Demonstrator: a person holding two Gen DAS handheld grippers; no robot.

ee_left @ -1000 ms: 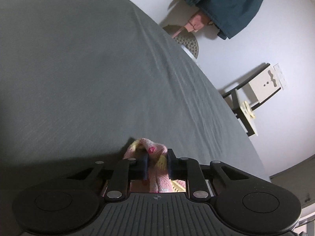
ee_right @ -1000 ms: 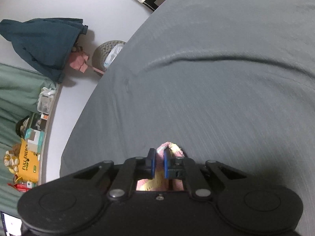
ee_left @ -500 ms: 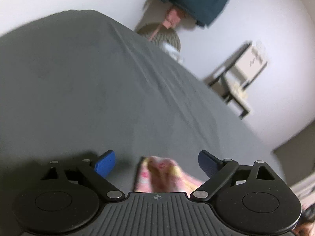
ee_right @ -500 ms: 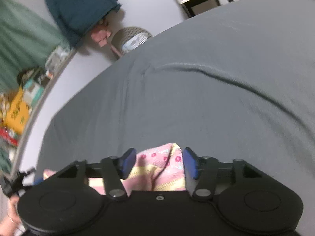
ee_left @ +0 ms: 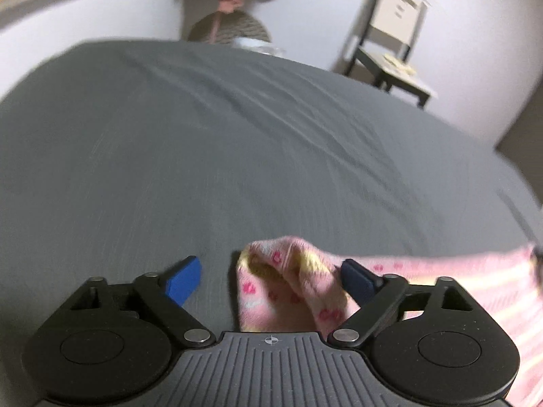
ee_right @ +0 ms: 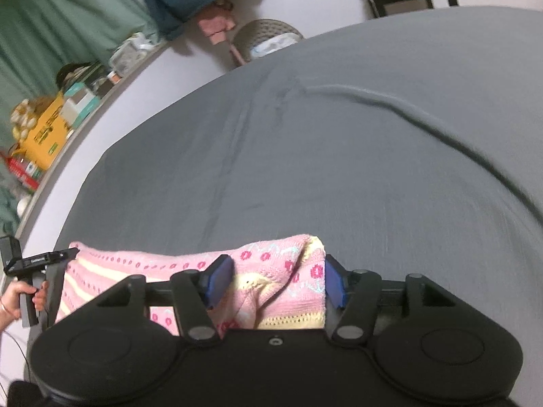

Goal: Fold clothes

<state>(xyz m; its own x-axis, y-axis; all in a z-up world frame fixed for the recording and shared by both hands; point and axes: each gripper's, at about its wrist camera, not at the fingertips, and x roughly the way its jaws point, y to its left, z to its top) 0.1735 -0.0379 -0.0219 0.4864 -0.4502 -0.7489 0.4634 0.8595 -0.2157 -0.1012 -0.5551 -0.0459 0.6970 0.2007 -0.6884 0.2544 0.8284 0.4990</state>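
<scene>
The left gripper [ee_left: 268,279] sits low at the near edge of a bed covered with a rumpled dark grey sheet [ee_left: 237,156], its jaws spread wide apart. Between them lies a bunched corner of a pink knitted garment with yellow stripes and small red flower marks [ee_left: 288,285]; the cloth touches the right blue pad and stands clear of the left one, then stretches off along the near edge toward the right. Past the far edge of the bed, by the pale wall, stand a round woven basket [ee_left: 230,30] and a dark-framed chair with a cream seat [ee_left: 390,54]. The view is somewhat blurred.
</scene>
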